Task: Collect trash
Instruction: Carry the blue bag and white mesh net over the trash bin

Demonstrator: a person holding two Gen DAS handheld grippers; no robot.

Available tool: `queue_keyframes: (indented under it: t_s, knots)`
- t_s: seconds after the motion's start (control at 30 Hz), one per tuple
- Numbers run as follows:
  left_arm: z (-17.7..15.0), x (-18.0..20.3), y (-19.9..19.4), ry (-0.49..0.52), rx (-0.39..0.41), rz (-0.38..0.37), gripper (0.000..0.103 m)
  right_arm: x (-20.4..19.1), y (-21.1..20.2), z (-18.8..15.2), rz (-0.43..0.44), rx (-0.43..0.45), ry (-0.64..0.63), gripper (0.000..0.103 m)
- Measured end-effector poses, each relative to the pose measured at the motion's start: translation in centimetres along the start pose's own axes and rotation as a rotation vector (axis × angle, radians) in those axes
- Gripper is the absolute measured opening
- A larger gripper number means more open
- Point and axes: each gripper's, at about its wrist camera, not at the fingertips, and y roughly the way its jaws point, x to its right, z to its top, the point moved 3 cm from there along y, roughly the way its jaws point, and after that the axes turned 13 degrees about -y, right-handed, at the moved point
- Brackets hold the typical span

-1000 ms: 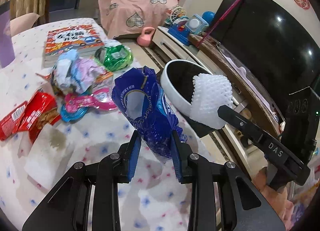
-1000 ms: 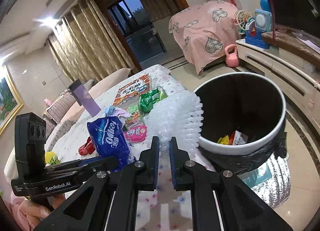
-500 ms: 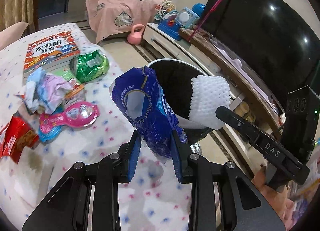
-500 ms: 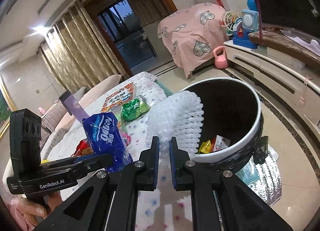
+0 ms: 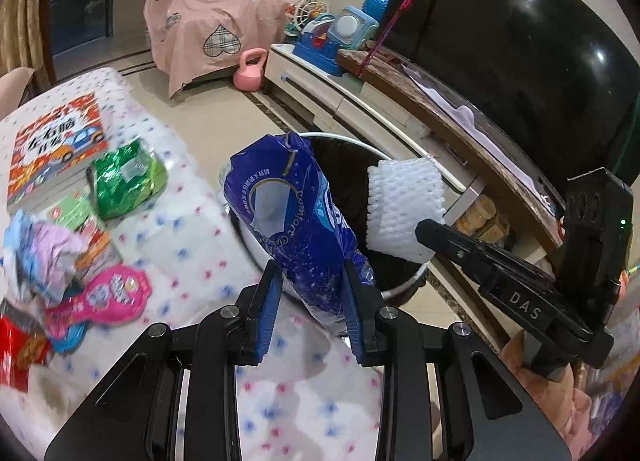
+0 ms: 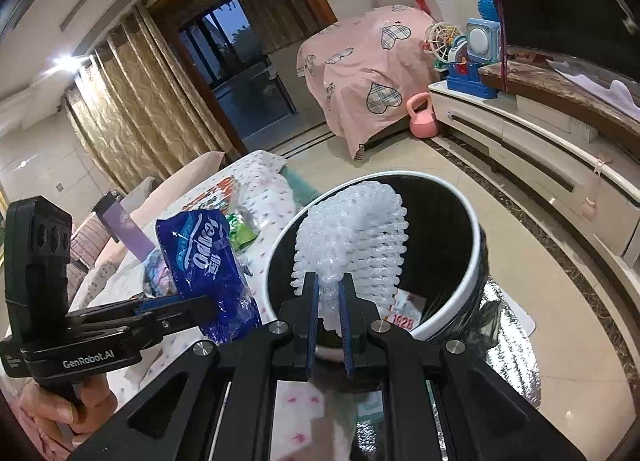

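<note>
My left gripper is shut on a blue plastic tissue wrapper and holds it upright at the near rim of the trash bin. The wrapper also shows in the right wrist view. My right gripper is shut on a white foam net and holds it over the open bin, a white-rimmed bin with a black liner and some packets at the bottom. The foam net also shows in the left wrist view.
On the dotted tablecloth lie a green wrapper, a pink packet, crumpled paper, a red packet and a book. A TV cabinet and TV stand to the right.
Both grippers have moved with their loads toward the bin. The foam net now hangs over the bin's opening and the blue wrapper is at its rim.
</note>
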Motion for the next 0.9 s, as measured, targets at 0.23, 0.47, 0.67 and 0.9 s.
queue_keyframes:
  t_s: [0.23, 0.47, 0.67, 0.9]
  knots:
    - [1.1, 0.6, 2.4, 0.006, -0.038, 0.010, 0.028, 1.7, 0.8, 0.6, -0.022, -0.019, -0.004, 0.010]
    - [1.6, 1.0, 4.2, 0.006, -0.070, 0.021, 0.029, 2.8, 1.8, 1.2, -0.027, -0.045, -0.010, 0.010]
    - [1.7, 1.1, 4.9, 0.008, -0.084, 0.031, 0.033, 3.5, 2.4, 1.3, -0.032, -0.062, -0.010, 0.013]
    - [1.5, 0.5, 3.8, -0.021, -0.067, 0.021, 0.047, 4.0, 2.5, 1.3, -0.031, -0.068, 0.004, 0.025]
